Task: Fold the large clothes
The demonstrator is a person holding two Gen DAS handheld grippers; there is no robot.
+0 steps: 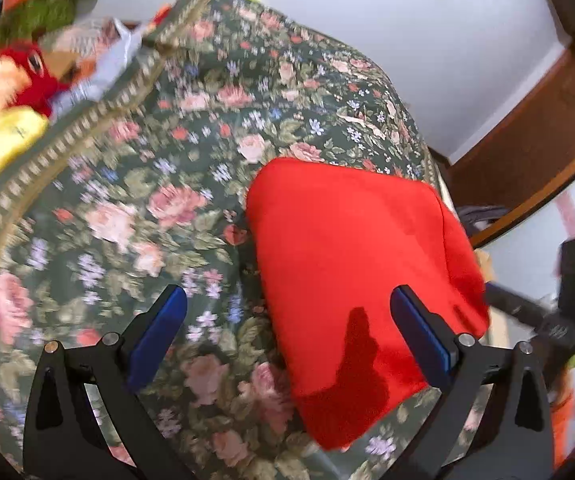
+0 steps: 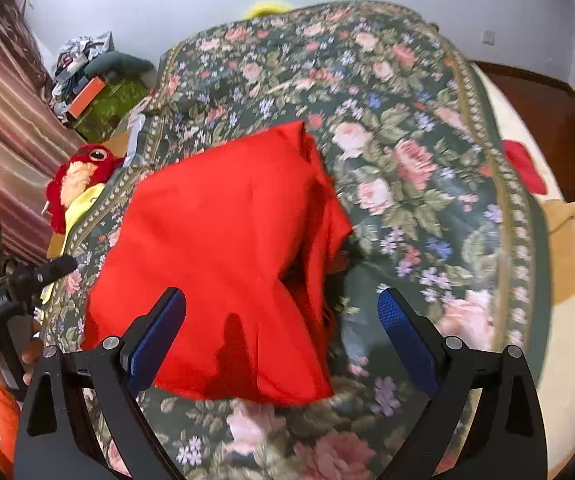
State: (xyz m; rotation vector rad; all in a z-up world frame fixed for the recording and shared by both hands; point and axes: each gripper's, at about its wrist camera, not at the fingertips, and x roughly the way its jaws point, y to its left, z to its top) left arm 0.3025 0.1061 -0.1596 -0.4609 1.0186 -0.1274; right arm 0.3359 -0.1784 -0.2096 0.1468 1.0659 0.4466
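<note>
Now folded red garment (image 2: 223, 240) flat on floral bedspread (image 2: 407, 160), long axis running away from camera.

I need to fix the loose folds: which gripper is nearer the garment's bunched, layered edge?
Right, probably. The right gripper hangs open over the red garment, its bunched edge between the jaws. The left gripper, also open, is at the opposite, smooth side.

Left tongs (image 1: 287, 320) gape above folded red garment (image 1: 359, 264) on floral bedspread (image 1: 147, 184).
</note>
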